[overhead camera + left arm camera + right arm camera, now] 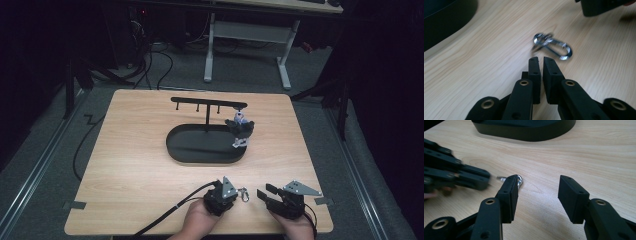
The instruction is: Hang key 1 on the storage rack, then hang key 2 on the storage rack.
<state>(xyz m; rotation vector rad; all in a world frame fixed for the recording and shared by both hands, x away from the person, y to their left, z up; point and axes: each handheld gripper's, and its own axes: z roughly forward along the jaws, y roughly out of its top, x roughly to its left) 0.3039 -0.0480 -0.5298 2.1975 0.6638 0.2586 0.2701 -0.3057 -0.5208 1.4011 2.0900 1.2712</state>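
Landmark: the metal clasp (552,46) is lying flat on the wooden table (135,165), near its front edge.
Left gripper (541,60): its jaws are being kept almost shut, a thin slit left between them, nothing held; the tips are being pointed at the clasp, just short of it.
Right gripper (537,186): its jaws are being held apart, empty, just beside the clasp.
Black stand (207,142): set well behind the clasp, a dark figure (241,129) being carried at its right end.
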